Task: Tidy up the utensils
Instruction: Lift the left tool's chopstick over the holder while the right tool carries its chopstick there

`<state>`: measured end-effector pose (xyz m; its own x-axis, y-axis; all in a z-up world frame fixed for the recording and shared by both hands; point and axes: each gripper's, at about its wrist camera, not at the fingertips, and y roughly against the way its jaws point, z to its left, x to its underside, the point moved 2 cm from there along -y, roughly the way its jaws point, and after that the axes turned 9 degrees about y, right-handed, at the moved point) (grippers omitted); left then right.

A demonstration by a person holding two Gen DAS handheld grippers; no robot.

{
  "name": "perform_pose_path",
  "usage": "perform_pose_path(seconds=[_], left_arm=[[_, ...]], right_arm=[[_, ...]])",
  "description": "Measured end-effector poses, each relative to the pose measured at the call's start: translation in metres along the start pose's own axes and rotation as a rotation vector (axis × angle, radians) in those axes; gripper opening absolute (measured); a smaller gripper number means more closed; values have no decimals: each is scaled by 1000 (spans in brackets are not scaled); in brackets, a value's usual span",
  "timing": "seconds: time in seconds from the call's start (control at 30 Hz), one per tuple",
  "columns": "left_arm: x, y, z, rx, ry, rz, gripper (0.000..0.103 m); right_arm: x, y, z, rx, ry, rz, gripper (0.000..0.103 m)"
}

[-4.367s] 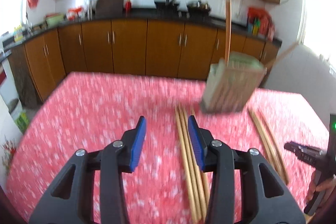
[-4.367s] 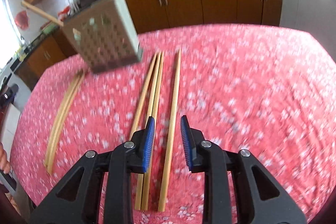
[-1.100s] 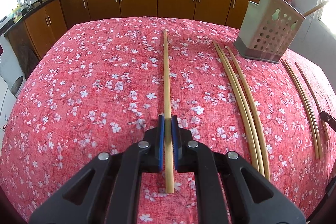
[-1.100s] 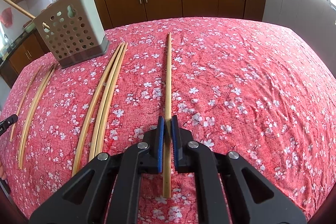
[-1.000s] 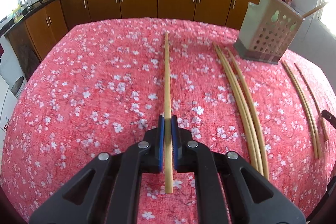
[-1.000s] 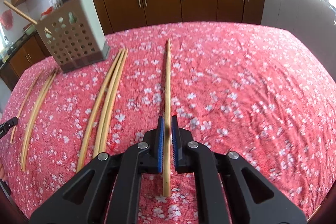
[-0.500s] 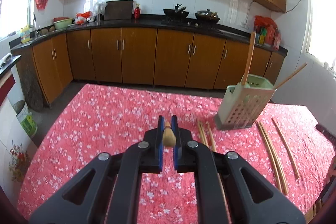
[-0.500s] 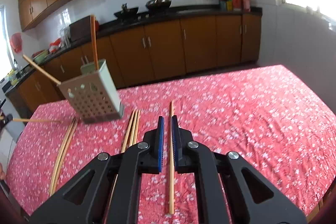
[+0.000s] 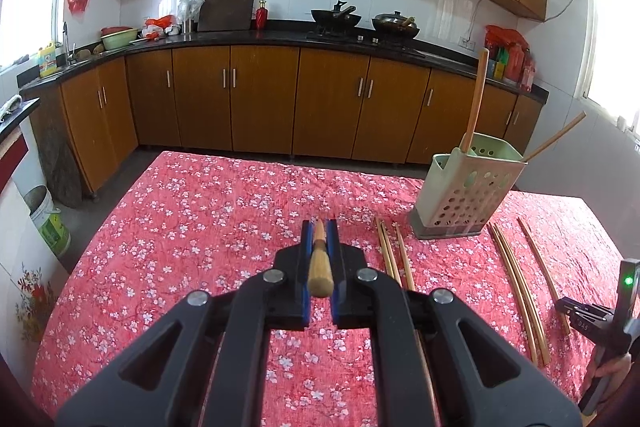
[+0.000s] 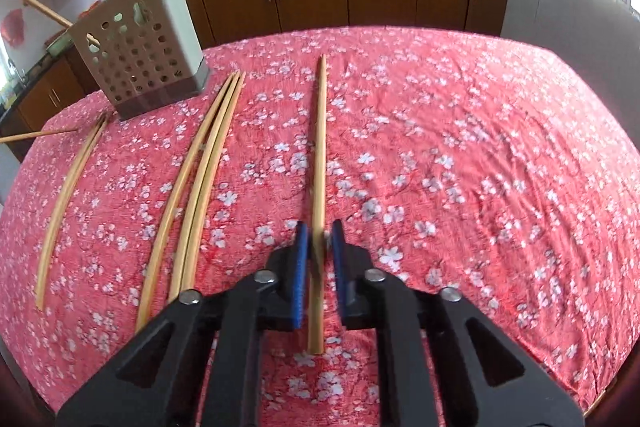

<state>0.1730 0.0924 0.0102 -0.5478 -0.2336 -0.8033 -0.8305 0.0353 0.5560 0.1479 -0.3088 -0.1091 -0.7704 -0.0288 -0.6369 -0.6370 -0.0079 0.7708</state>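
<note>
My left gripper (image 9: pixel 319 239) is shut on a wooden chopstick (image 9: pixel 319 269) held in the air above the table, its butt end facing the camera. That chopstick's tip (image 10: pixel 38 135) pokes in at the left edge of the right wrist view. My right gripper (image 10: pixel 319 239) is shut on another chopstick (image 10: pixel 320 147), low over the red floral cloth (image 10: pixel 460 167); the stick runs straight ahead. The pale perforated utensil holder (image 9: pixel 468 191) (image 10: pixel 140 51) stands at the far side with two chopsticks in it, one upright and one leaning.
Three loose chopsticks (image 10: pixel 204 167) lie side by side left of my right gripper, and further sticks (image 10: pixel 68 207) lie beyond them below the holder. The right gripper's body and a hand (image 9: pixel 604 327) show at the right edge. Kitchen cabinets (image 9: pixel 260 99) stand behind the table.
The left gripper has lifted its chopstick off the cloth and tilted up towards the cabinets. The right gripper rose with its chopstick half a second ago and is low over the cloth again.
</note>
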Motion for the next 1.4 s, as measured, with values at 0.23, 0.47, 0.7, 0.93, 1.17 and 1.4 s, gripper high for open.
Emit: perform_pose_path(seconds=[0.23, 0.47, 0.7, 0.93, 1.17, 1.4], left_arm=[[-4, 3, -1, 3, 0, -13, 8], [-16, 16, -4, 19, 6, -54, 8], [-25, 22, -7, 42, 12, -76, 8], [-39, 35, -20, 111, -1, -86, 8], [-63, 63, -64, 246, -38, -118, 8], [-93, 79, -111, 326, -49, -232, 8]], right_arm=[[-12, 22, -12, 3, -31, -71, 8], [-46, 86, -24, 10, -75, -299, 7], [-65, 115, -26, 27, -83, -416, 7], [-84, 139, -25, -22, -106, -492, 7], [-122, 189, -3, -144, -84, -646, 7], [-158, 212, 27, -195, -56, -793, 7]])
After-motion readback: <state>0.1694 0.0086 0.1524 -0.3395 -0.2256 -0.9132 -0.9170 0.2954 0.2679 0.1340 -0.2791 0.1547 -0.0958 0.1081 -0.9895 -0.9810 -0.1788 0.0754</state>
